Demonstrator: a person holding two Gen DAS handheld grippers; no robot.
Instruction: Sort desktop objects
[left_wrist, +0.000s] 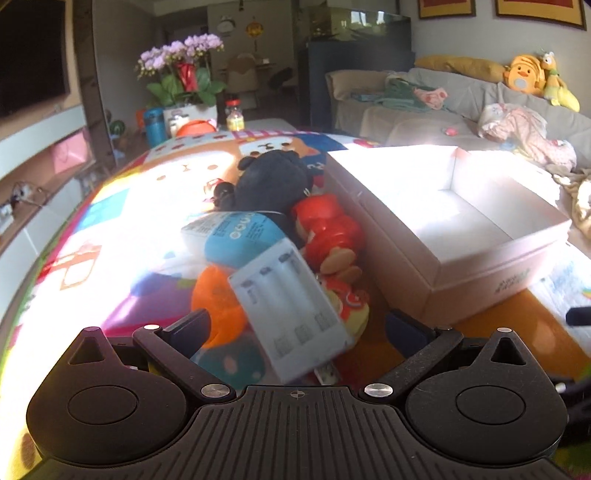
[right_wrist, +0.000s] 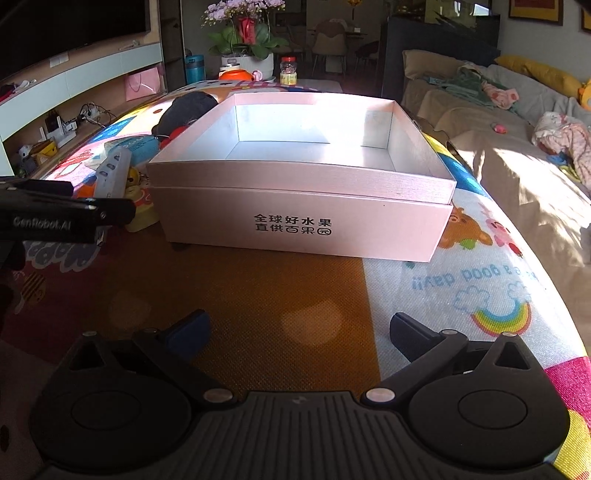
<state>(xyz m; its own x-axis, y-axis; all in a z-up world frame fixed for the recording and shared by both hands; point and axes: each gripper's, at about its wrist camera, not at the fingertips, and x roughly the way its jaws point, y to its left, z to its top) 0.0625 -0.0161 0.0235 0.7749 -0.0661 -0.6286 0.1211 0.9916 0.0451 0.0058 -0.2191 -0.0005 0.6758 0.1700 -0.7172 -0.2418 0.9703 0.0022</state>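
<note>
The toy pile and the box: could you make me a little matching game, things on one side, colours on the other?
Things:
1. box
2. plush at the far end of the pile
3. battery charger
4. ball

Colours:
a. orange
b. pale pink
c. black
d. white

Pairs: 1-b, 2-c, 3-d, 4-a

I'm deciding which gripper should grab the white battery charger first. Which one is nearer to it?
Left. The left gripper is open right over the white battery charger. The right gripper is open over bare mat, facing the box, with the charger off to its left.
</note>
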